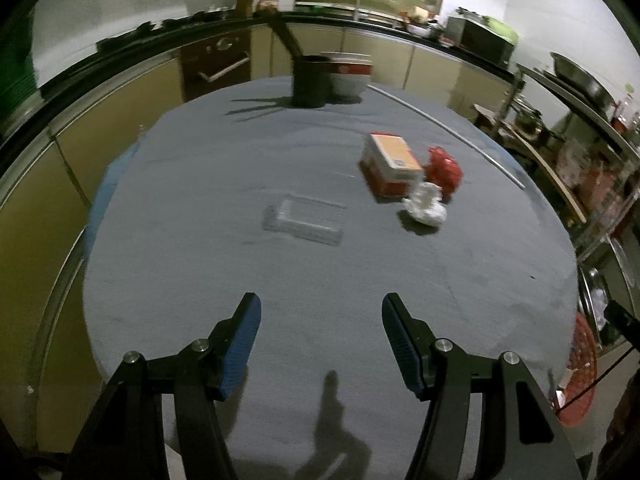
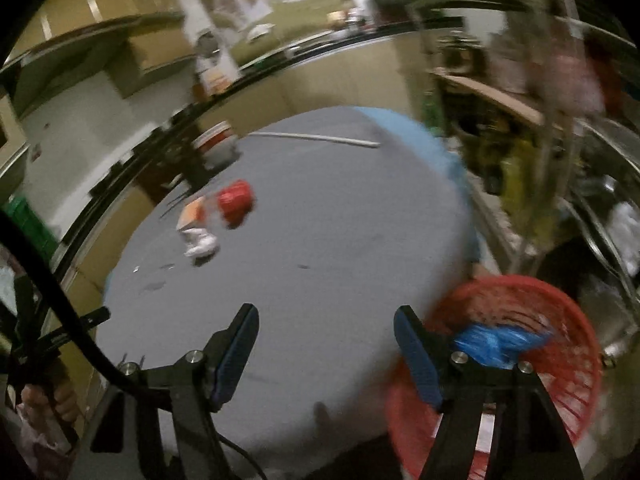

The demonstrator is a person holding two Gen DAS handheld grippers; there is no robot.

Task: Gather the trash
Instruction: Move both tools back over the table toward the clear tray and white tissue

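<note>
- the right gripper (image 2: 326, 354) hangs at the table's near edge with its jaws apart and nothing between them; just beyond and below its right finger sits a red basket (image 2: 560, 320) with a blue wrapper (image 2: 496, 340) lying in it.
- judging from that, one piece has just gone into the basket and the step in hand is the turn back to the table for the next piece.
- the left gripper (image 1: 322, 344) is also spread and empty, hovering over bare cloth near the table's front.
- the remaining trash lies well ahead of the left gripper: a clear plastic tray (image 1: 304, 220) straight ahead, and further off to the right an orange box (image 1: 390, 164), a red crumpled wrapper (image 1: 444, 170) and a white paper wad (image 1: 426, 208) huddled together.
- the next move likely calls for reaching forward, lowering the jaws around one item and closing; the tray looks flat and hard to pinch.
- the grey tablecloth (image 1: 240, 160) covers a round table; at its far side stand a dark pot (image 1: 310, 82) and a bowl (image 1: 350, 78).
- kitchen cabinets and a cluttered counter ring the room; the right view is blurred.
</note>
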